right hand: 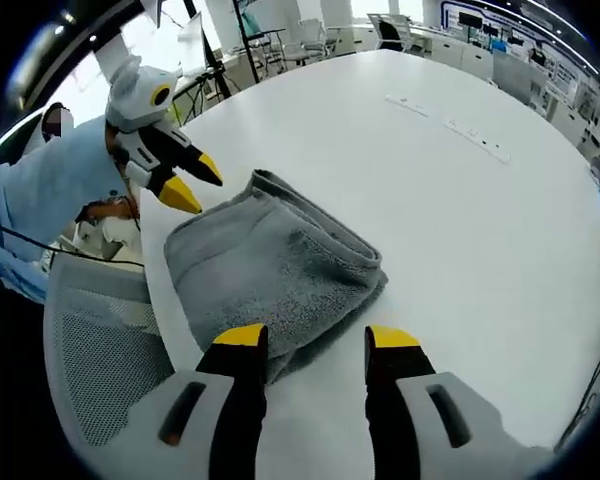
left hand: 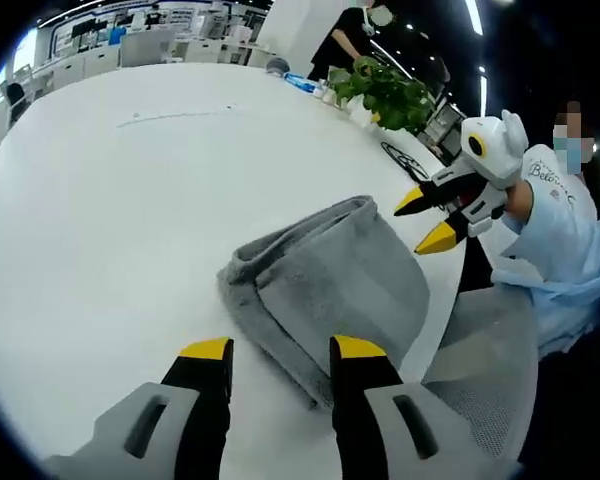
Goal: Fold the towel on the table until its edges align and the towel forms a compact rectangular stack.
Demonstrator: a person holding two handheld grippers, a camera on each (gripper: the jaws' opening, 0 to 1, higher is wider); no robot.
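A grey towel (left hand: 325, 280) lies folded into a thick compact stack near the edge of the white table (left hand: 110, 200). My left gripper (left hand: 280, 348) hovers open just short of the towel's near end, nothing between its yellow-tipped jaws. Across the towel, the right gripper (left hand: 428, 220) stands open too, apart from the cloth. In the right gripper view the same towel (right hand: 270, 270) lies ahead of my right gripper (right hand: 318, 338), whose left jaw tip sits over the towel's near edge. The left gripper (right hand: 190, 180) shows beyond the towel's far corner, open.
A grey mesh chair (right hand: 100, 350) stands close to the table's edge beside the towel. A person in a light blue top (left hand: 565, 230) holds the grippers. A green potted plant (left hand: 390, 95) stands at the table's far side. A cable (left hand: 405, 160) lies near it.
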